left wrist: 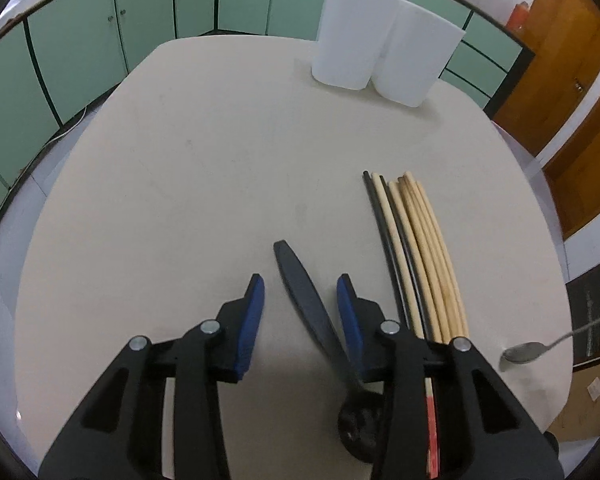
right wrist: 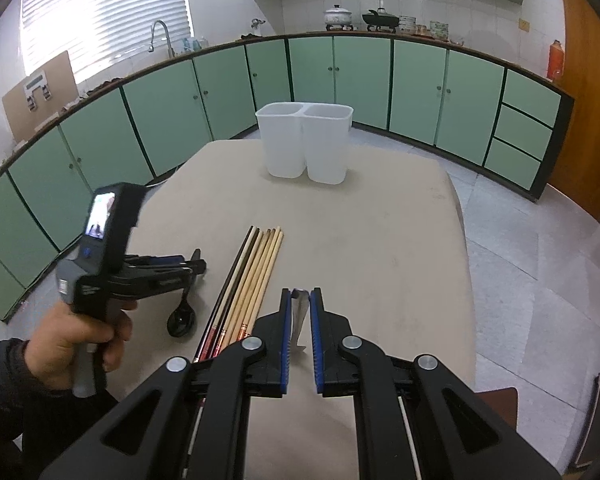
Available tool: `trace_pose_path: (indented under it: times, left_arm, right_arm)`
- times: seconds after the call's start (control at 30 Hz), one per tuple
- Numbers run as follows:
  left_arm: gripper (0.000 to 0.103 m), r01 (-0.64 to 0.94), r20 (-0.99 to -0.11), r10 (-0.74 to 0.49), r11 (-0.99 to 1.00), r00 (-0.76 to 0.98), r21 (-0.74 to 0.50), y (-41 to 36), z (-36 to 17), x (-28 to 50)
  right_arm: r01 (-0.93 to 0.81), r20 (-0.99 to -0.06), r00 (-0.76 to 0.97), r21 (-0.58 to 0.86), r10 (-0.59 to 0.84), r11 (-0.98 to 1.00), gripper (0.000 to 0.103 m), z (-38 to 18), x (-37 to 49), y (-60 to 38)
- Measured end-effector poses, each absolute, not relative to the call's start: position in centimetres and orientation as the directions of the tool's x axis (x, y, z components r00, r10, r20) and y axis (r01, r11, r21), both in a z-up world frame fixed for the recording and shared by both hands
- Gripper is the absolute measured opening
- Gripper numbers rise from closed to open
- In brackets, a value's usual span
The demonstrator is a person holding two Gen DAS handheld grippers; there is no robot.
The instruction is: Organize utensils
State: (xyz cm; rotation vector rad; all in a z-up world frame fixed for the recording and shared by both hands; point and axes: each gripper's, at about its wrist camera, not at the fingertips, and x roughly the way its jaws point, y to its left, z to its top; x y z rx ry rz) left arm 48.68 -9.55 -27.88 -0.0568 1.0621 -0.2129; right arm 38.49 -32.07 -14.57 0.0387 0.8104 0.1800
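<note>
While the left gripper (left wrist: pixel 300 292) hangs low over the pale beige tabletop (left wrist: pixel 180 200), its blue-padded jaws stand apart with the flat handle of a black plastic spoon (left wrist: pixel 306 292) between them; the handle lies close to the right-hand pad, but whether it touches I cannot tell, and the other pad is clear of it. The spoon's round bowl lies nearer the camera, half hidden under the gripper's frame. Just to the right of the spoon lies a row of chopsticks (left wrist: pixel 416 256), mostly pale wood with two dark ones, side by side on the table. Farther right of the chopsticks, a metal spoon (left wrist: pixel 526 352) hangs with its bowl just above the table's edge. At the far end of the table, beyond the chopsticks, stands a white plastic two-compartment holder (left wrist: pixel 384 60). In the right wrist view, the right gripper (right wrist: pixel 300 294) has its jaws pinched on the flat end of the metal spoon's handle (right wrist: pixel 299 312), to the right of the chopsticks (right wrist: pixel 256 276). Left of the chopsticks, a hand (right wrist: pixel 76 340) in a dark sleeve holds the left gripper (right wrist: pixel 198 266), pointed down at the black spoon (right wrist: pixel 182 320). The white holder (right wrist: pixel 304 144) stands upright beyond the chopsticks, both compartments showing nothing inside as far as can be seen.
</note>
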Motion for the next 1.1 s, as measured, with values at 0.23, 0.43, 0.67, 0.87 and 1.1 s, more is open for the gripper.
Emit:
trace_pose_path:
  times: [0.23,0.43,0.67,0.87,1.1]
  left_arm:
    - [0.013,0.158,-0.868,-0.213,0.975,0.449,-0.157,-9.9,-27.6,49.6]
    - [0.012,0.178,-0.845,-0.237,0.969,0.48,-0.17,-9.9,-26.1,48.9]
    - [0.012,0.223,-0.794,-0.276,0.958,0.541,-0.181,-9.9,-22.2,46.8]
    - [0.011,0.262,-0.751,-0.317,0.945,0.579,-0.197,-9.7,-18.7,44.9]
    - [0.003,0.292,-0.713,-0.346,0.935,0.61,-0.203,-9.0,-15.7,44.1]
  right_arm:
    - [-0.153,-0.711,0.677,0.118,0.191,0.981,0.009,-14.6,38.6,-32.3]
    - [-0.151,-0.716,0.673,0.113,0.186,0.982,0.009,-14.6,38.5,-32.2]
    - [-0.153,-0.716,0.675,0.101,0.179,0.983,0.009,-14.1,38.8,-31.8]
    - [-0.163,-0.719,0.673,0.082,0.171,0.983,0.009,-13.5,39.0,-31.5]
    - [-0.178,-0.729,0.665,0.056,0.162,0.982,0.009,-12.8,39.8,-31.4]
